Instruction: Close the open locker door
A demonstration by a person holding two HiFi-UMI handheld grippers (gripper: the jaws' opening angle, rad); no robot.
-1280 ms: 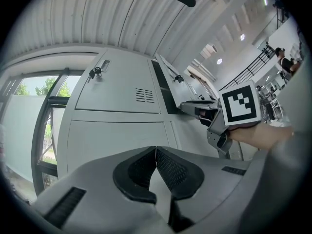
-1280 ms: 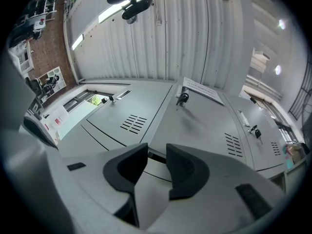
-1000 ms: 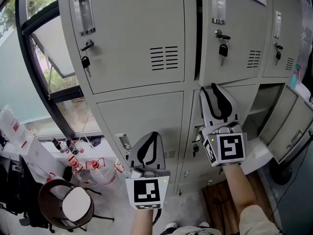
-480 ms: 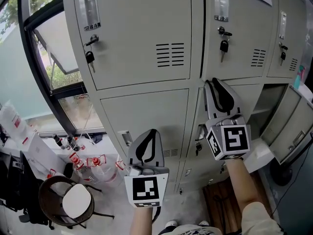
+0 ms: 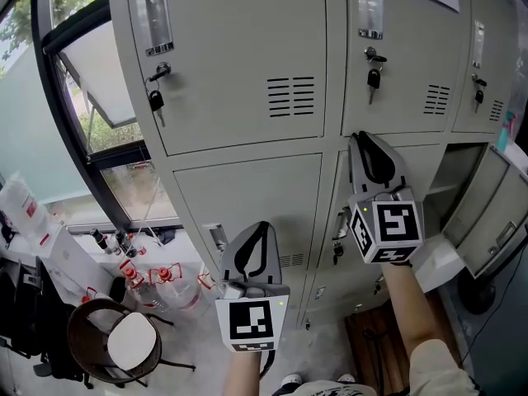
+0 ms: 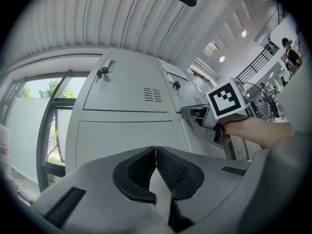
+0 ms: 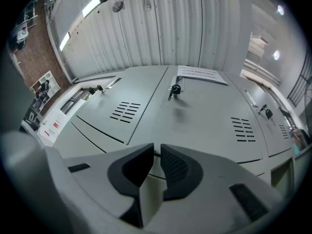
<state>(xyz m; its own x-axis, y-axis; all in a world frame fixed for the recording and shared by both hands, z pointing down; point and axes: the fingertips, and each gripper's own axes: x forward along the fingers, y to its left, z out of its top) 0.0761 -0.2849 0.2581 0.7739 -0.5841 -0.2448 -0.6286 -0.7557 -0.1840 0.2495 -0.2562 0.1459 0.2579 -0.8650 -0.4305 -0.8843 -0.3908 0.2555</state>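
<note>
Head view: grey lockers (image 5: 247, 73), open locker door (image 5: 493, 211), window (image 5: 92, 118) left.

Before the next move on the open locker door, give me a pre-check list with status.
1. Open locker door found, lower right: ok.
2. Right gripper empty, jaws closing, narrow gap left: ok.
3. Right gripper touching that door: not ok; it sits left of it, before the neighbouring door.
4. Left gripper jaws together, empty: ok.
5. Locker opening free of obstructions: cannot tell.
</note>
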